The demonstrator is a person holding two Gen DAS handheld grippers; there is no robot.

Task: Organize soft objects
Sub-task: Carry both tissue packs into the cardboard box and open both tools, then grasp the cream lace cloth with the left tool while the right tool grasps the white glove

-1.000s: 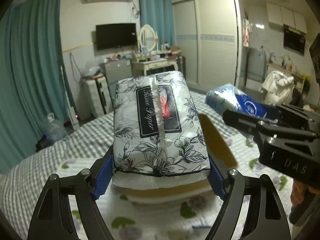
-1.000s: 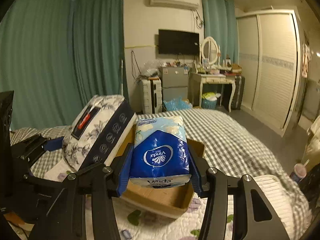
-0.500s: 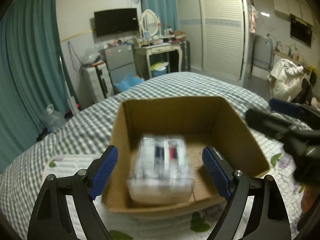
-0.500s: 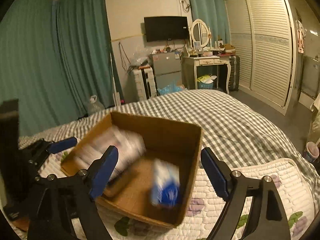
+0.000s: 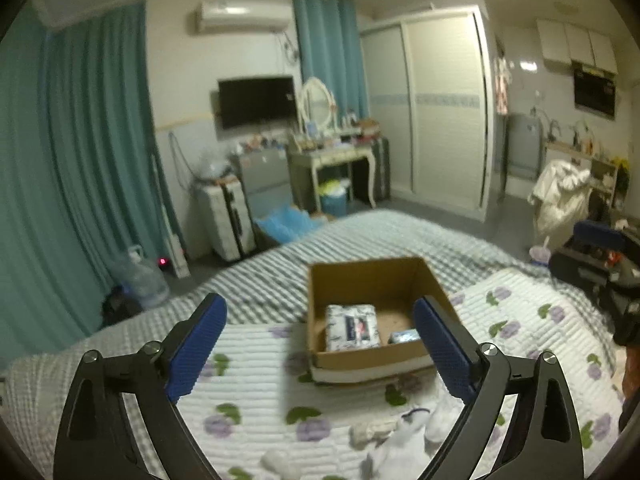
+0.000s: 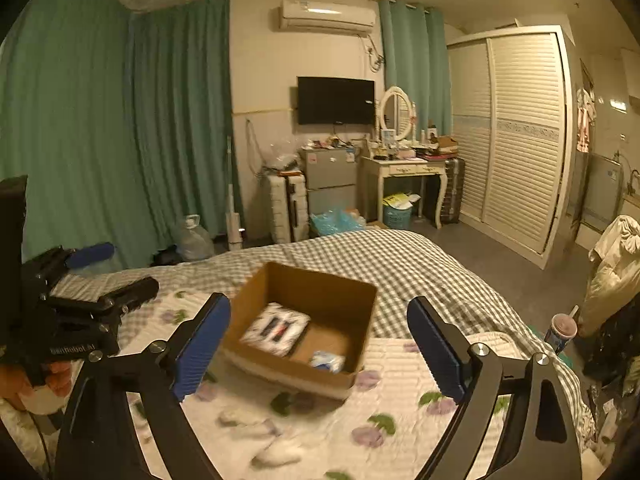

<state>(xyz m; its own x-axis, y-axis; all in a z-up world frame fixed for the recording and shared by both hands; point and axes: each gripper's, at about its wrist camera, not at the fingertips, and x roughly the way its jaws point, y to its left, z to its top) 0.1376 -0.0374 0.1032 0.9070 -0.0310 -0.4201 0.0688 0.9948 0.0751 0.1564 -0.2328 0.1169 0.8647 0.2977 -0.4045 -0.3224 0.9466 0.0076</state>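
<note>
Grippers, left [image 5: 320, 354] and right [image 6: 319, 346], gape empty above brown cardboard box [image 5: 436, 284] holding floral tissue pack [image 5: 352, 327]; white socks [image 5: 404, 436] before box risk fumbled, bunched pickup.

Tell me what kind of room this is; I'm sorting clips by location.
Most likely a lived-in bedroom or studio flat: a bed with a grey checked cover fills the foreground, a white louvred sliding wardrobe stands to the right, and a white dressing table with an oval mirror sits beside a wall-mounted black television.

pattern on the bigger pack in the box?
White with a black floral print and a dark centre label on the tissue pack; clearest in the left wrist view.
</note>
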